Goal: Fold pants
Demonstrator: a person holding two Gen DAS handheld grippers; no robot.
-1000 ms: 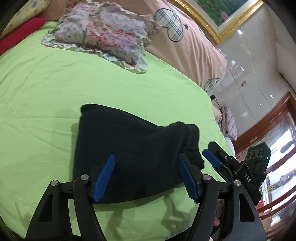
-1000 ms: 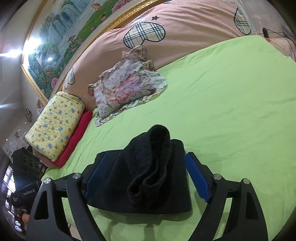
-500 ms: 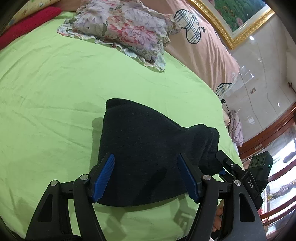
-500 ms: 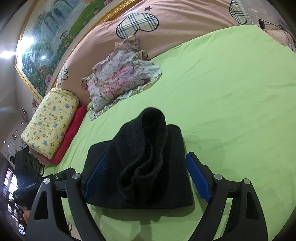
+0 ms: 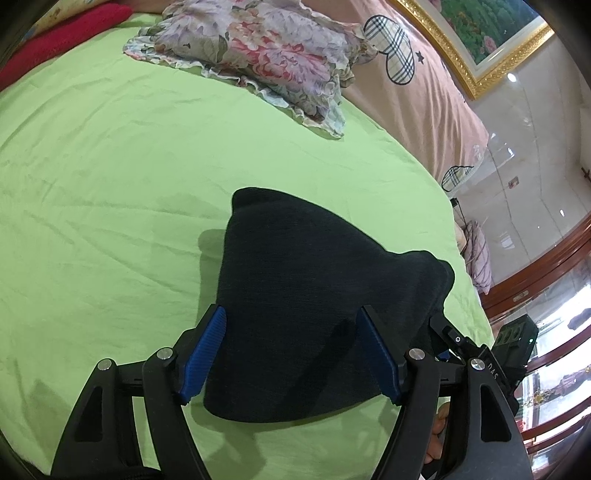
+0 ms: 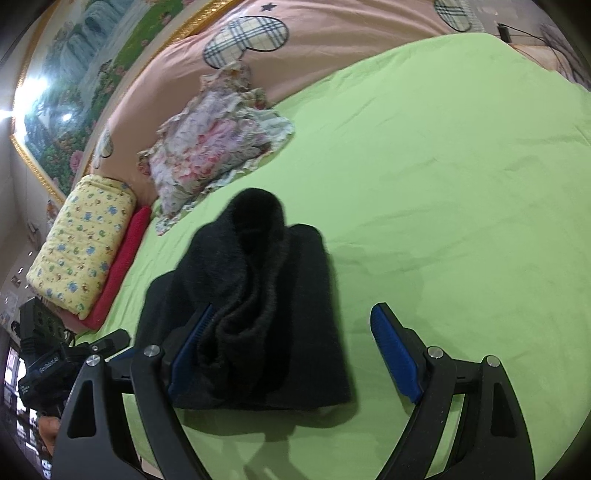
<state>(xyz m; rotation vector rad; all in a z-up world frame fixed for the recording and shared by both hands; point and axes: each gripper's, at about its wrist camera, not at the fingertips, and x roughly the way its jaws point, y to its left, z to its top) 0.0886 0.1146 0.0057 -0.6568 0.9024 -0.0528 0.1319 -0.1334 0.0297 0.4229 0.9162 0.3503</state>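
**Black pants lying folded on the green sheet, both grippers spread wide**

Here the black pants are lying as a thick folded bundle on the green bed sheet, near the front edge of the bed. In the right wrist view the pants are showing their layers: one rolled fold is standing up at the far end, and the flat part is lying under it.

The left gripper is hovering low at the near end of the bundle. Its two blue pads are standing wide apart, one at each side of the cloth, and they are not pressing it together. Whether the pads are touching the fabric, I cannot tell, because the dark cloth is hiding the edges.

The right gripper is also spread wide. Its left pad is sitting close against the rolled side of the pants, and its right pad is hanging over bare sheet, apart from the cloth. So neither tool is holding anything.

Farther on the bed, a floral pillow is lying against the pink headboard cover with plaid hearts. A yellow patterned pillow is resting on a red cushion at the left. A painting in a gold frame is hanging behind the bed.
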